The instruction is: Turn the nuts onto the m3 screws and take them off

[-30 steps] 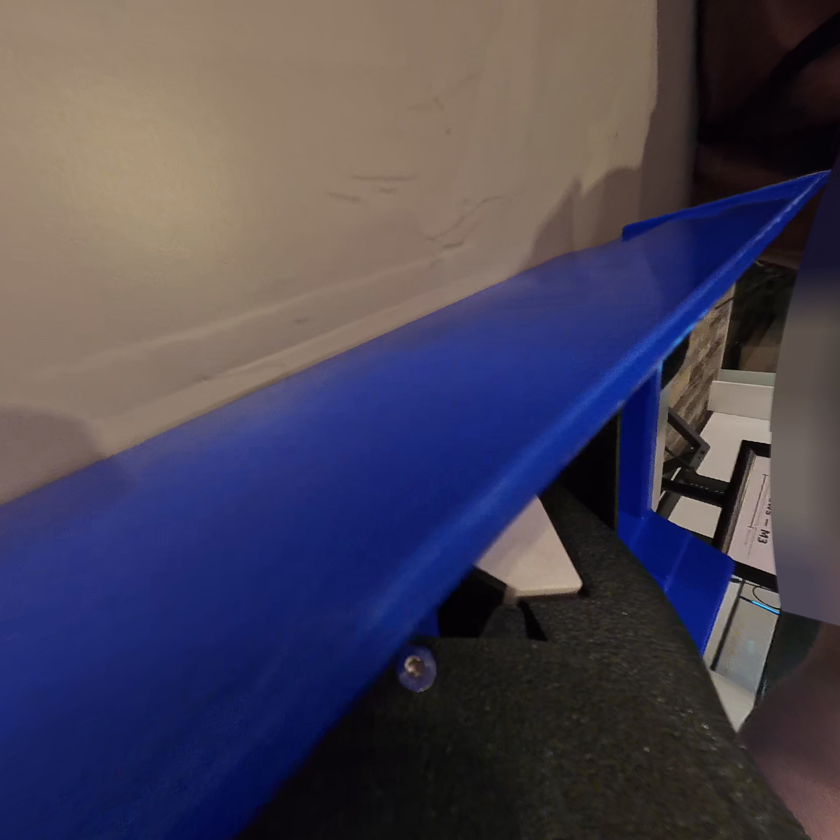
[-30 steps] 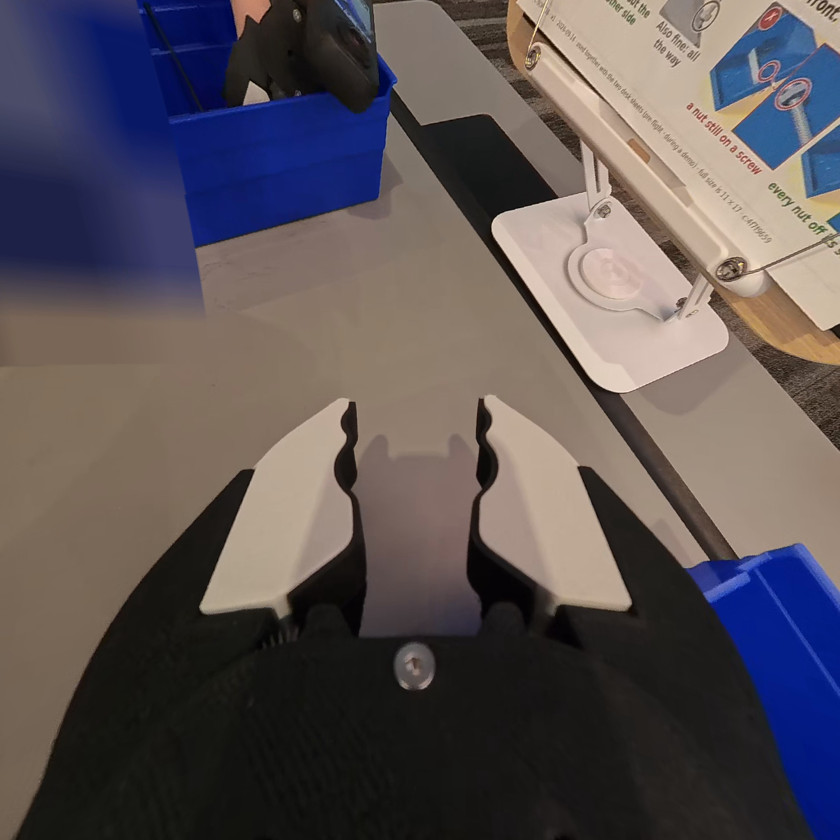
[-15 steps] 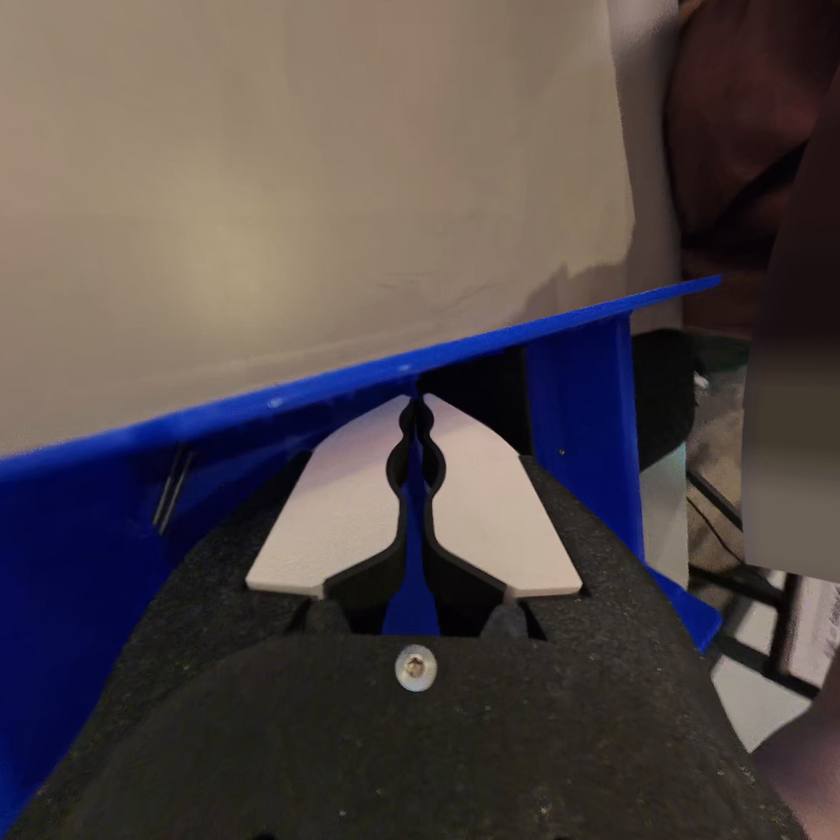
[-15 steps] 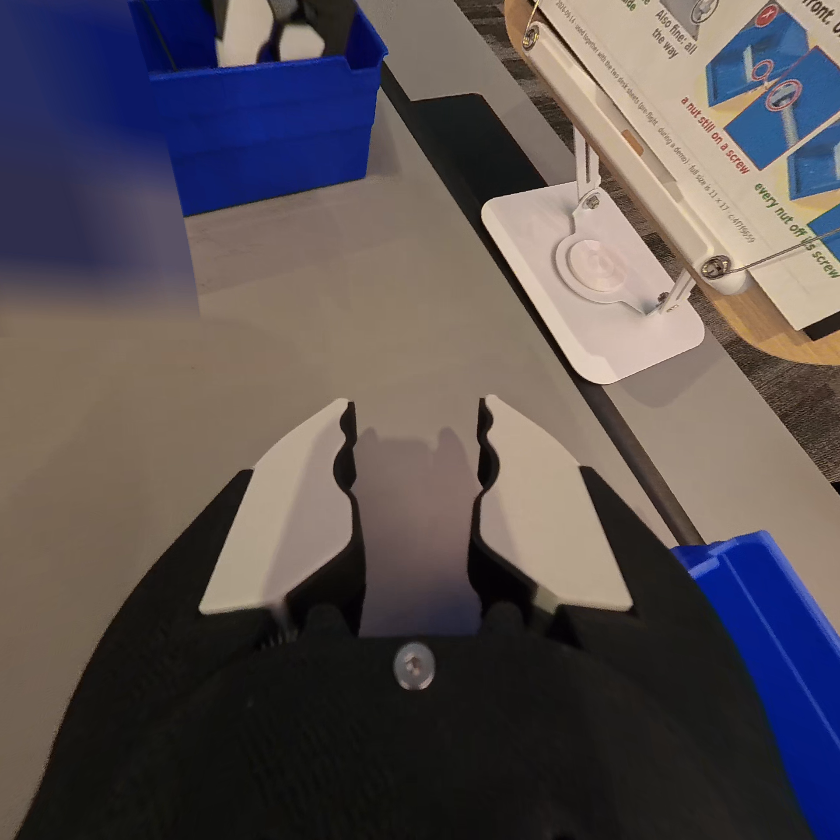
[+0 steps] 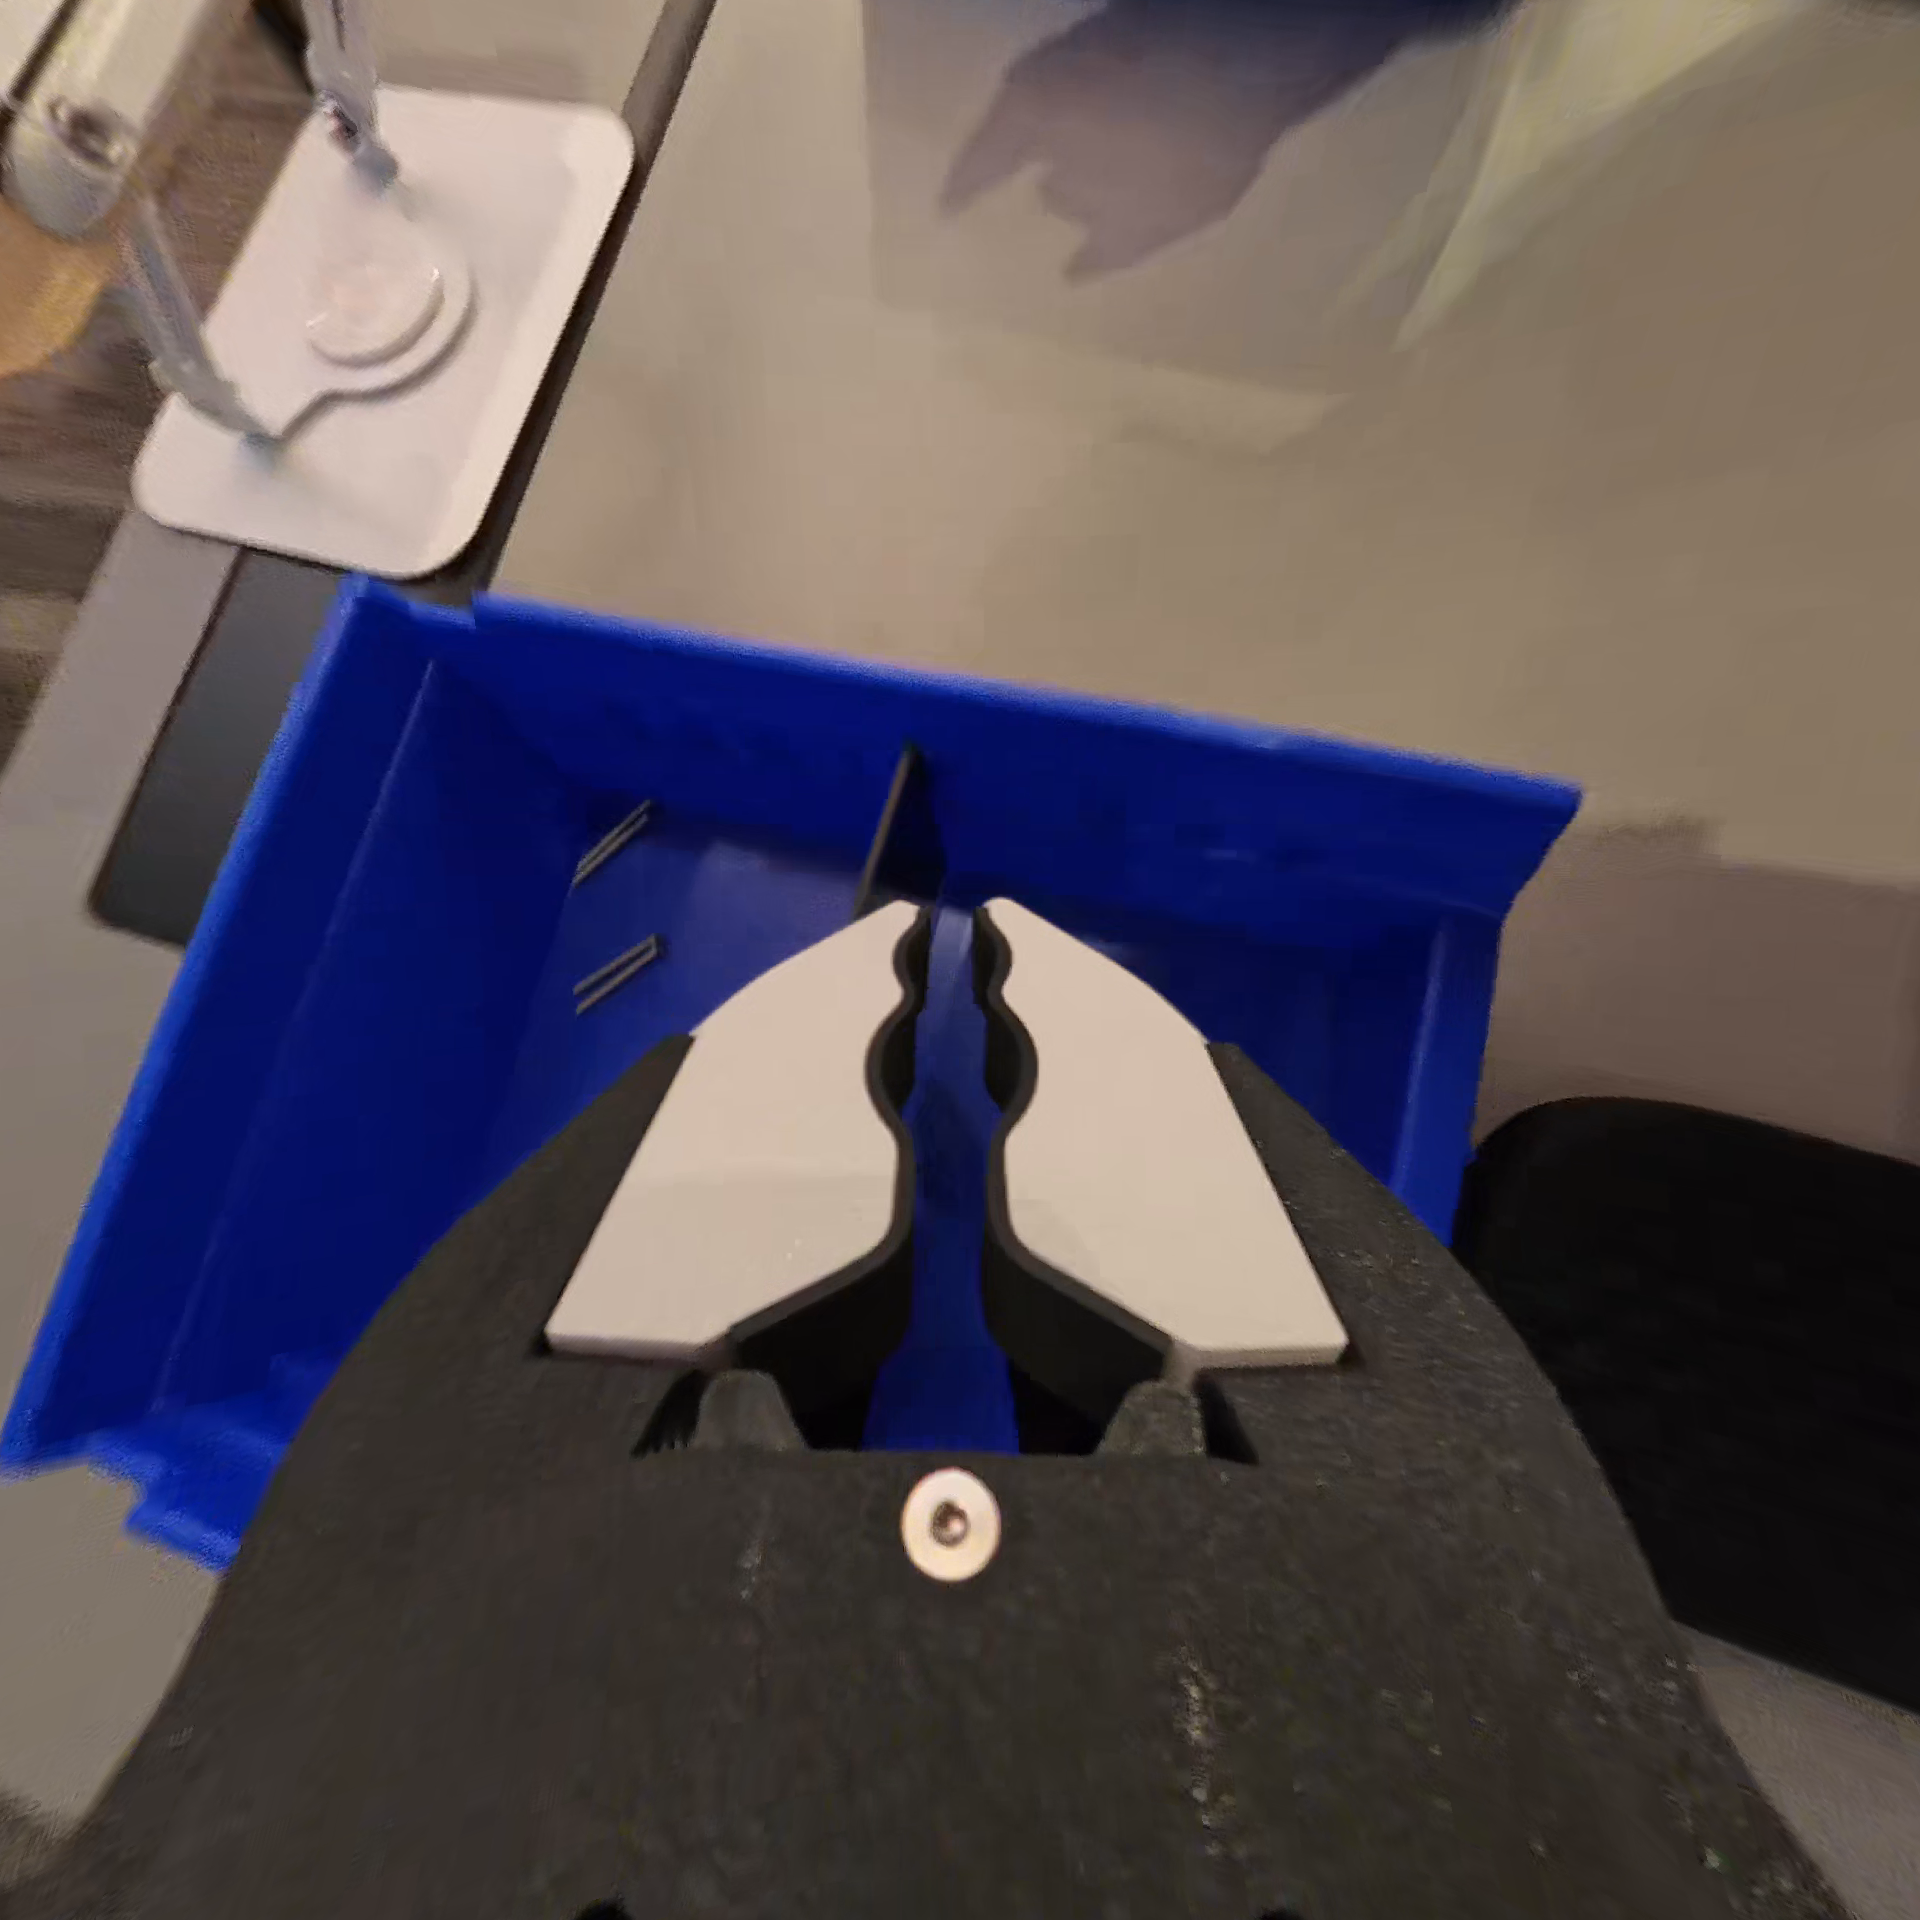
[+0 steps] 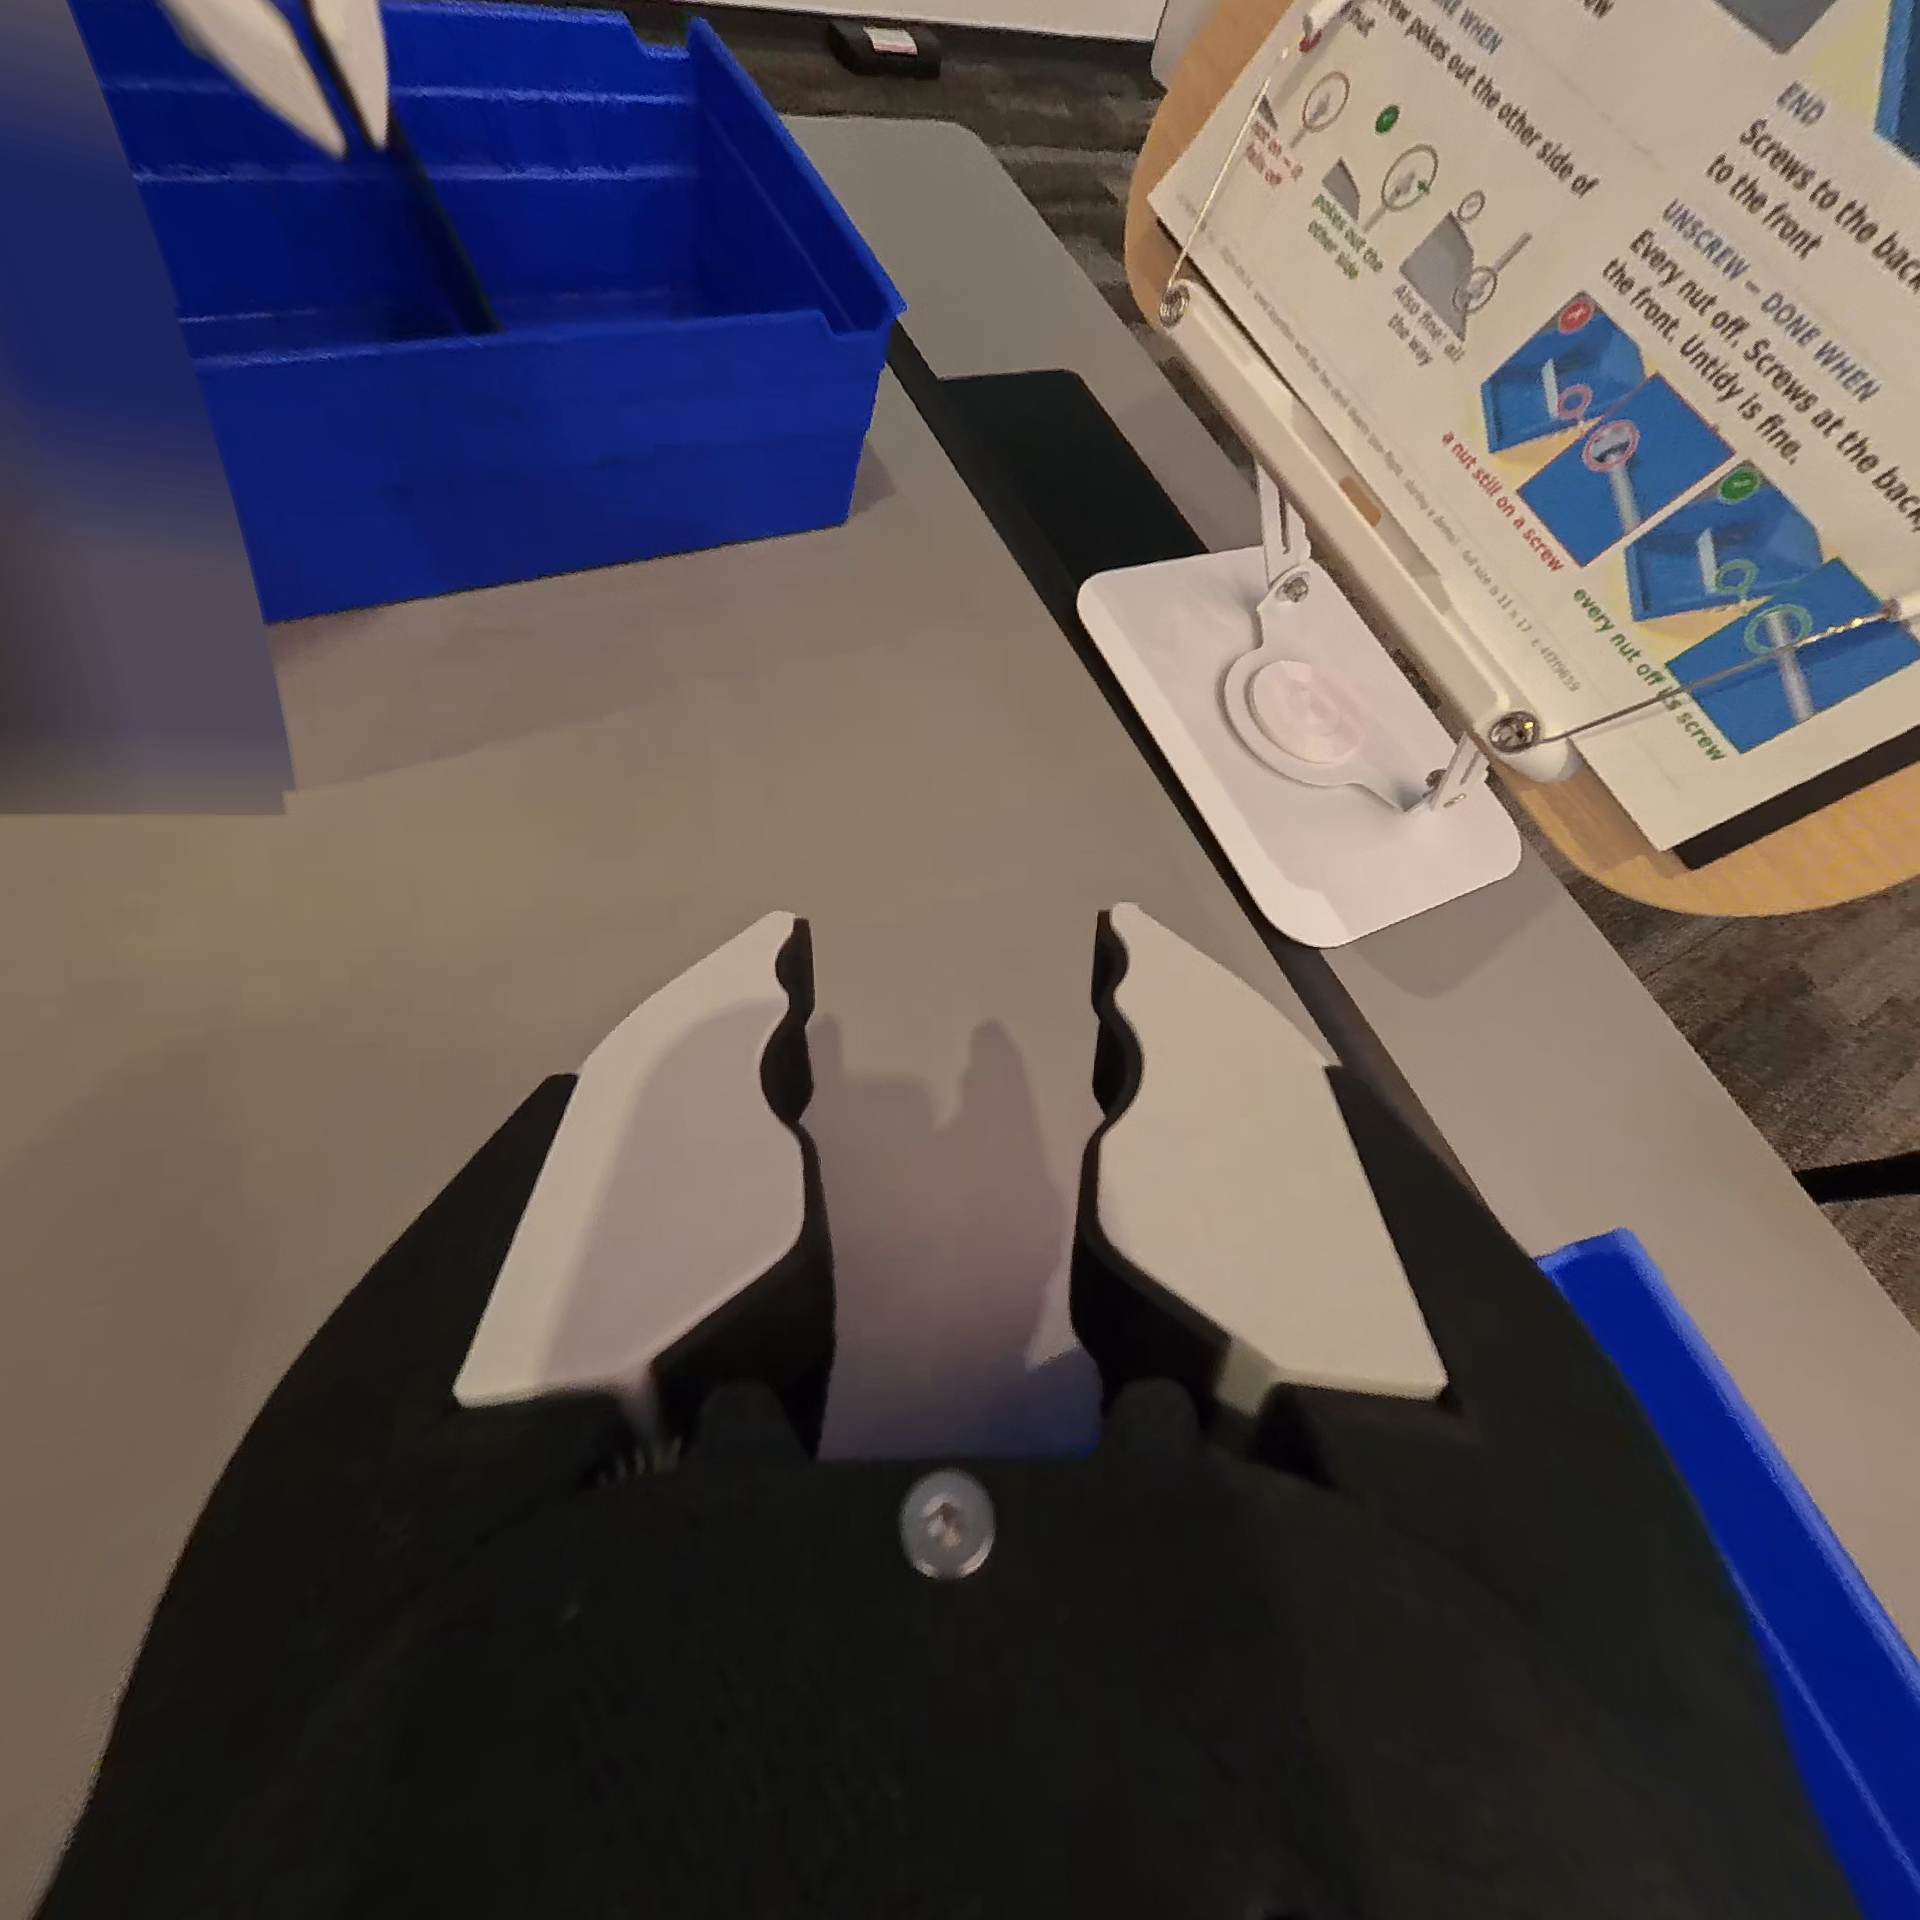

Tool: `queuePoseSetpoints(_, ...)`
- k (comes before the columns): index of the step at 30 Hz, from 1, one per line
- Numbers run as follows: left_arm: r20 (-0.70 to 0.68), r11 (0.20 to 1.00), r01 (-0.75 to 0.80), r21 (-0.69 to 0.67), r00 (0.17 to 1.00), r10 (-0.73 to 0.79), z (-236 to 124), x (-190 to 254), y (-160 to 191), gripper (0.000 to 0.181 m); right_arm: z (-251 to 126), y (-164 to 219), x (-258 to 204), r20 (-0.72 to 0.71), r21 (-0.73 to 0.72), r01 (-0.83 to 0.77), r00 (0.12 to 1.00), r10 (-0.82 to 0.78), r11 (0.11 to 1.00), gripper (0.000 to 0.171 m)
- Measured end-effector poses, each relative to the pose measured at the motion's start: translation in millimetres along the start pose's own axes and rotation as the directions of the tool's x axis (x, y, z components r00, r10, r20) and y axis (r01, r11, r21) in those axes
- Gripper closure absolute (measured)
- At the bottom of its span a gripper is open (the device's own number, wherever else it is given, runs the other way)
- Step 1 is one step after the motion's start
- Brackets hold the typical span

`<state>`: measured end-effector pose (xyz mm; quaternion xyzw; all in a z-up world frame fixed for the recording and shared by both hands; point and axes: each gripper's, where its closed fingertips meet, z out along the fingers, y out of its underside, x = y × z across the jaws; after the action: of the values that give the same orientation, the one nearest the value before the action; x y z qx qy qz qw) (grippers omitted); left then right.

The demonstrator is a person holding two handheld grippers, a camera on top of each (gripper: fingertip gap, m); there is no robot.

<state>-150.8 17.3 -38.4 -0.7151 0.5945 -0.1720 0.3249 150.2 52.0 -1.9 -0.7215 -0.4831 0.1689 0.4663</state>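
**Blue bin held by its divider as screws wait inside**

The left gripper (image 5: 951,920) is seen clenched on the thin divider (image 5: 896,821) of the blue bin (image 5: 312,1039), its pale fingers (image 5: 748,1143) nearly meeting over the blue wall; in the compartment to the left of that divider, a few thin dark m3 screws (image 5: 615,906) are shown lying on the bin floor (no nuts can be made out in either view, and much of the left view is blurred). The right gripper (image 6: 951,956) is held released above the grey table (image 6: 623,831), nothing between its fingers, well apart from the bin.

The step in hand is judged to be the positioning of the bin; it would be done well if the bin were set down flat and the clamp eased off only once it is steady, so that the screws are not slid about.

Beside the bin, the white stand base (image 5: 395,312) of the instruction board (image 6: 1558,416) sits close to the dark gap (image 6: 1039,468) in the table, leaving little room on that side; open table is offered on the bin's opposite side, where the right gripper could be brought in; a second blue bin (image 6: 1766,1507) edges the right view.
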Motion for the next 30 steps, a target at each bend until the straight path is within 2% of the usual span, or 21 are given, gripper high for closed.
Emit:
queuePoseSetpoints(2, 0.119, 0.997, -0.047, -0.062, 0.991, 0.054, 8, 9, 23, 0.167, -1, -3, -2, 0.004, 0.009, 0.004, 1.0, -0.004, 1.0, 0.118)
queuePoseSetpoints(3, 0.129, 0.996, -0.052, -0.072, 0.99, 0.061, 14, 16, 31, 0.159, -2, -5, -4, 0.005, 0.013, 0.007, 1.0, -0.007, 1.0, 0.118)
queuePoseSetpoints(7, 0.024, 0.996, 0.004, -0.089, 1.0, -0.002, 40, 40, 44, 0.148, -8, -12, -7, 0.002, 0.035, 0.017, 1.0, -0.017, 0.999, 0.117)
queuePoseSetpoints(9, 0.011, 0.985, -0.002, -0.17, 1.0, 0.003, 51, 38, 52, 0.142, -11, -15, -9, 0.007, 0.046, 0.013, 1.0, -0.014, 0.999, 0.116)
queuePoseSetpoints(13, -0.027, 0.962, -0.002, -0.272, 1.0, -0.006, 71, 35, 58, 0.151, -17, -18, -9, 0.007, 0.066, 0.01, 1.0, -0.01, 0.998, 0.116)
queuePoseSetpoints(17, 0.025, 0.932, -0.047, -0.36, 0.998, 0.06, 85, 23, 66, 0.155, -22, -18, -8, 0.011, 0.076, 0.003, 1.0, -0.004, 0.997, 0.116)
queuePoseSetpoints(24, 0.112, 0.933, -0.08, -0.35, 0.986, 0.126, 90, 11, 65, 0.15, -22, -11, -3, 0.018, 0.066, -0.01, 1.0, 0.009, 0.998, 0.116)
queuePoseSetpoints(30, 0.128, 0.928, -0.088, -0.361, 0.981, 0.143, 90, 8, 66, 0.157, -17, -6, -5, 0.028, 0.04, -0.003, 1.0, 0.002, 0.999, 0.115)
